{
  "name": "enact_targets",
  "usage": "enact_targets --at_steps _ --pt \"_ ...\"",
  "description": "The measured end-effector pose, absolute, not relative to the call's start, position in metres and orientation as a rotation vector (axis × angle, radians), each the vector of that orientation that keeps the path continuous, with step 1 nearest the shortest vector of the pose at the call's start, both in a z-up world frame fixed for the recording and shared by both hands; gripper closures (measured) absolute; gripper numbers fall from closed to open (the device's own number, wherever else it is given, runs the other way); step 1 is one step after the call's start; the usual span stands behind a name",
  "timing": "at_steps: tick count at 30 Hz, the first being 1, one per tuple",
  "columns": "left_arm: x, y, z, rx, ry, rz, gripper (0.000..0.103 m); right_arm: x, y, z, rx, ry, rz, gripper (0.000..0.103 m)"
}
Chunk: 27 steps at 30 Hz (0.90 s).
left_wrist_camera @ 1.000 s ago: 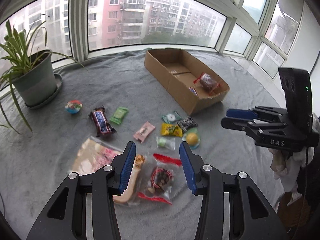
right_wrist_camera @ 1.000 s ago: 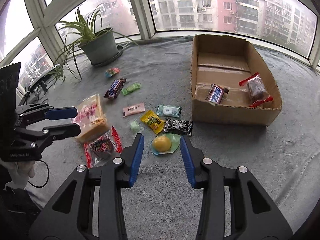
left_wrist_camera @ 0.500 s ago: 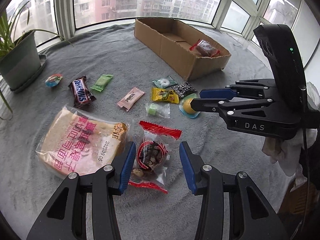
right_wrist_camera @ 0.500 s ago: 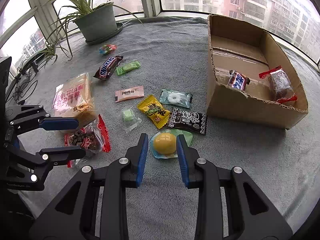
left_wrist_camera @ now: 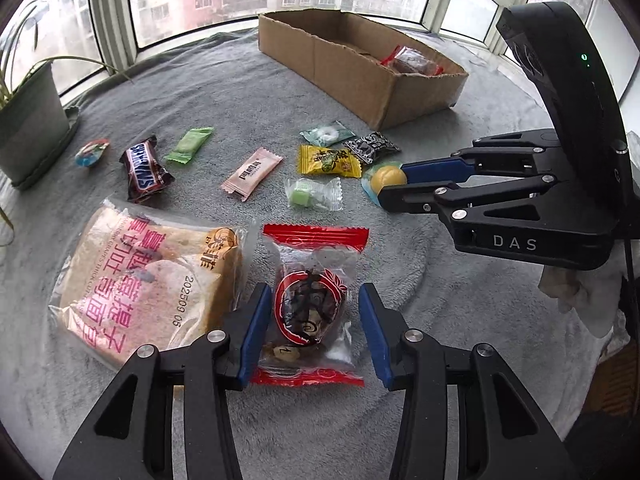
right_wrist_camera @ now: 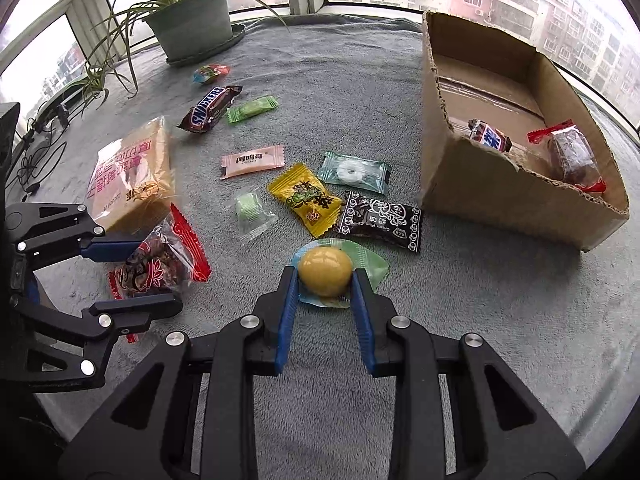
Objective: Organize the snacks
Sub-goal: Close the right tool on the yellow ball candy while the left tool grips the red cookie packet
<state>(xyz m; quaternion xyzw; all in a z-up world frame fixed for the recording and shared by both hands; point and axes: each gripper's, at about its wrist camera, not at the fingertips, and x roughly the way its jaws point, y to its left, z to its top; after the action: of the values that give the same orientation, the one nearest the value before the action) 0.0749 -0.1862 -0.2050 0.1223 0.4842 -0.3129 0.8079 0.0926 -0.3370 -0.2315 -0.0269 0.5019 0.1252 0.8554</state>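
Note:
A clear packet with red ends (left_wrist_camera: 316,240) lies on the grey blanket, and my left gripper (left_wrist_camera: 315,296) straddles it. Its jaws are closing in; one pad brushes the wrapper edge, the other stands just clear. In the right wrist view the left gripper (right_wrist_camera: 158,276) sits over the same packet (right_wrist_camera: 160,260). My right gripper (right_wrist_camera: 325,276) has both pads against a yellow ball snack (right_wrist_camera: 325,270) in a green-edged wrapper. The left wrist view shows the right gripper (left_wrist_camera: 394,186) at that ball (left_wrist_camera: 386,176). The cardboard box (right_wrist_camera: 480,184) stands to the right.
A bread pack (left_wrist_camera: 148,280) lies close to the left gripper's left finger. A Snickers bar (left_wrist_camera: 144,168) and several small sweets are scattered between the grippers and the box (left_wrist_camera: 348,76). The box holds a Snickers (right_wrist_camera: 490,136) and a red-ended packet (right_wrist_camera: 568,156). A potted plant (right_wrist_camera: 188,28) stands at the back.
Both grippers came down toward the blanket. The right jaws narrowed onto the yellow ball. The left gripper now straddles the red-ended packet.

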Motion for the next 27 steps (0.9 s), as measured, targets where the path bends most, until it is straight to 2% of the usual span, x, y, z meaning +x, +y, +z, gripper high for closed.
enact_targets --at_steps 2,15,27 --pt "0.076 -0.186 -0.207 0.256 1.038 -0.666 0.068 0.093 -0.338 -0.231 -0.049 1.059 0.266 0.075" --pt "0.076 -0.179 -0.202 0.195 1.025 -0.671 0.069 0.090 -0.343 -0.223 0.020 1.033 0.281 0.076" --pt "0.079 -0.173 -0.163 0.092 0.987 -0.705 0.069 0.083 -0.361 -0.164 0.069 0.898 0.273 0.076"
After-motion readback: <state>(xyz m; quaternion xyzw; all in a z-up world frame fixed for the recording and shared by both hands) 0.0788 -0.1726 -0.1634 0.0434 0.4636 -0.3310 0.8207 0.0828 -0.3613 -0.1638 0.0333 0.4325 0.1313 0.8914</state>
